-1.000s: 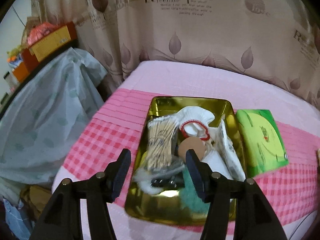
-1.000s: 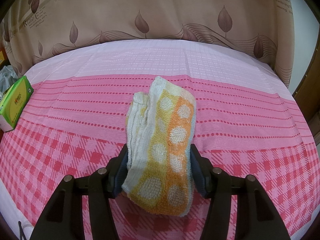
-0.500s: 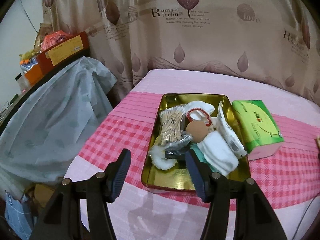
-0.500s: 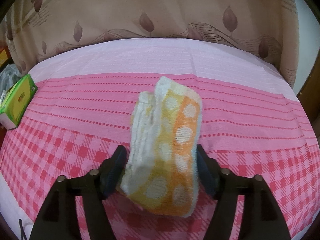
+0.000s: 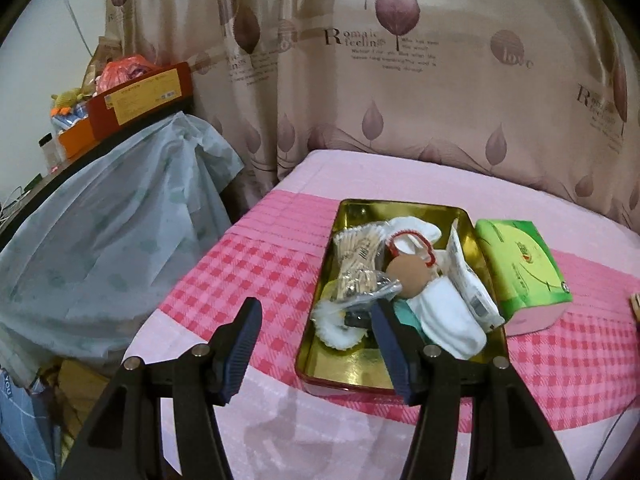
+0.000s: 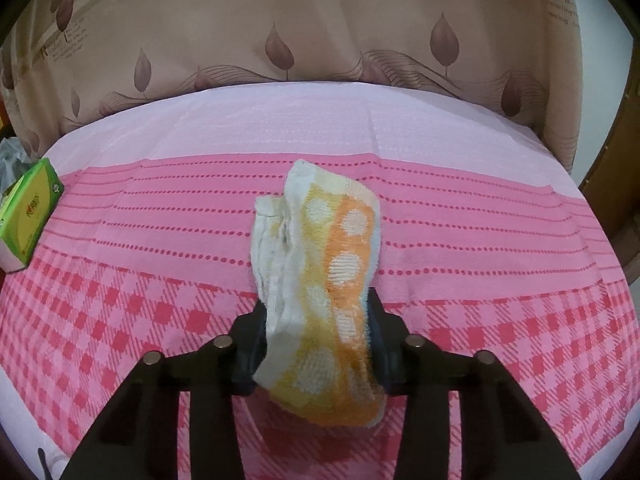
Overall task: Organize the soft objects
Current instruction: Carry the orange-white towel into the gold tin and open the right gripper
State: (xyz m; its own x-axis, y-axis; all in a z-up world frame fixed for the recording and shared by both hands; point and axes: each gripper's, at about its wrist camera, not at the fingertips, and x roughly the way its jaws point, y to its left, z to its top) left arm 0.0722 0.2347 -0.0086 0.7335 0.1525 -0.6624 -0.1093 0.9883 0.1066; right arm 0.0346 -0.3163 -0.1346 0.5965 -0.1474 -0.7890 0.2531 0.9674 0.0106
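A folded orange and yellow towel (image 6: 320, 280) with white dots is clamped between my right gripper's (image 6: 316, 320) jaws and held above the pink tablecloth. My left gripper (image 5: 316, 328) is open and empty, hovering before the near left corner of a gold tin tray (image 5: 348, 368). The tray holds white socks (image 5: 448, 316), a bag of cotton swabs (image 5: 356, 260), a brown puff (image 5: 408, 276), a red hair tie (image 5: 412, 240) and other small items.
A green tissue box (image 5: 520, 268) lies right of the tray and also shows at the left edge of the right wrist view (image 6: 28, 216). A plastic-covered pile (image 5: 108, 248) and a shelf with boxes (image 5: 136, 96) stand left of the table. A curtain (image 6: 320, 40) hangs behind.
My left gripper has pulled back and up from the tray, which now sits farther away and to the right. My right gripper has kept hold of the towel, shifting only slightly.
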